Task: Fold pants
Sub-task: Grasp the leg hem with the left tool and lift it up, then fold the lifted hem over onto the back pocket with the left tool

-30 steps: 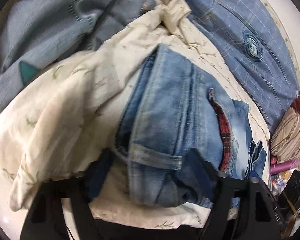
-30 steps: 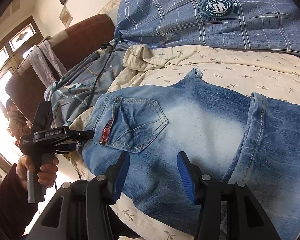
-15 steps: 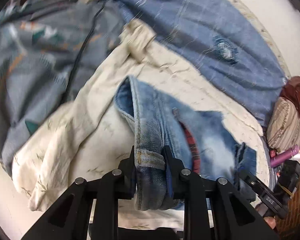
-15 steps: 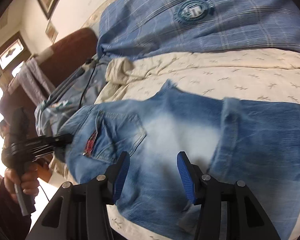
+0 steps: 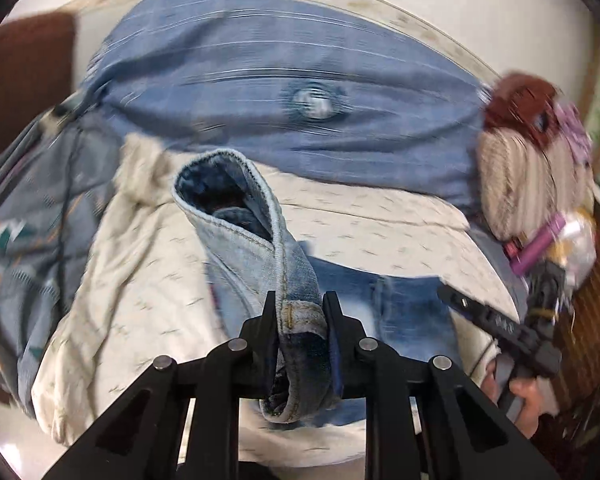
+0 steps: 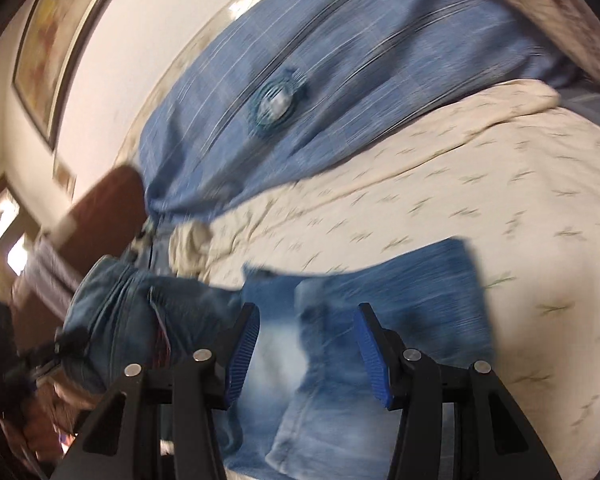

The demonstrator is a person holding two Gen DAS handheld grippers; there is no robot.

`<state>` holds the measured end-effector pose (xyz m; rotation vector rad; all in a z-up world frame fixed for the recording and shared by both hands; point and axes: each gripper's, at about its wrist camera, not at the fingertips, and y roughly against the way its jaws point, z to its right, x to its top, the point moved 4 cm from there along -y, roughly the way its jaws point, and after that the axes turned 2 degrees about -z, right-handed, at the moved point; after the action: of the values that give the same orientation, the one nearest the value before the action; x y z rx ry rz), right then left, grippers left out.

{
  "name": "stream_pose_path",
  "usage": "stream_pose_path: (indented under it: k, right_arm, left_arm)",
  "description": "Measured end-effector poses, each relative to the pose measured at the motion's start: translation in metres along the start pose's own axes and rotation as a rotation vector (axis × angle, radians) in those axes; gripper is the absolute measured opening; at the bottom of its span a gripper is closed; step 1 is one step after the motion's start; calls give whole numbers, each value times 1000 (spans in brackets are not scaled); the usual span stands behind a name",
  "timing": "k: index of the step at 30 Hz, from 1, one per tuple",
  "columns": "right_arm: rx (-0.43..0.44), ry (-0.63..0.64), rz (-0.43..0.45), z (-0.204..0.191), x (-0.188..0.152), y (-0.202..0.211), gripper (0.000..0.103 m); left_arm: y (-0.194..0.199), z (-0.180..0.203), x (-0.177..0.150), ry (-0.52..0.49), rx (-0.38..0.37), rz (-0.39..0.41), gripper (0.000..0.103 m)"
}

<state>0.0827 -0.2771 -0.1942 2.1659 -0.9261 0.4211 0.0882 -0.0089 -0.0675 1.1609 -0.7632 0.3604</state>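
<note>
Left wrist view: the left gripper (image 5: 300,312) is clamping the waistband of the faded blue denim pants (image 5: 256,240), jaws nearly together with the belt-loop edge bunched between them. Its jaws have just been closing, with denim between them. The waistband is standing up off the cream leaf-print bedsheet (image 5: 148,288) in an open tube; the rest of the pants is trailing down onto the sheet. The denim looks thick and fairly heavy, soft enough to drape yet stiff at the seams, not slippery; the doubled waistband seems the firmest place to take hold. The gripper is pointing downward at a slant over the bed. At right, a person's hand (image 5: 528,396) is gripping the handle of the right gripper (image 5: 496,320).

Right wrist view: here the right gripper (image 6: 306,350) is hovering with blue-padded jaws about half apart, gripping nothing; the folded leg part of the pants (image 6: 380,304) is lying flat on the bedsheet (image 6: 460,184) beyond them. Whether the pads are touching cloth cannot be told through the blur. The gripper is tilting downward, rolled sideways. A blue checked blanket with a round badge (image 6: 340,60) is lying behind.
</note>
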Motion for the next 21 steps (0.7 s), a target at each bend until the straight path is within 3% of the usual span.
stream_pose_path:
  k: [6, 8, 10, 13, 16, 19, 21]
  right_arm:
    - [47, -138, 69, 35, 18, 30, 54]
    - [131, -183, -12, 43, 17, 21, 54]
    - [150, -210, -139, 47, 8, -2, 54]
    - [181, -216, -226, 44, 1, -22, 54]
    - [252, -243, -223, 44, 6, -23, 54]
    - [410, -350, -222, 50, 8, -20, 54]
    - [476, -353, -219, 46, 10, -17, 54]
  left_arm:
    - [-29, 86, -7, -172, -76, -64, 18]
    - [-47, 116, -13, -232, -101, -94, 18]
    - [-67, 135, -22, -257, -107, -133, 17]
    - [-90, 144, -34, -245, -130, -196, 17]
    - [-94, 150, -42, -269, -125, -200, 17]
    - [-91, 151, -38, -268, -136, -205, 17]
    - [-91, 153, -35, -270, -140, -205, 17]
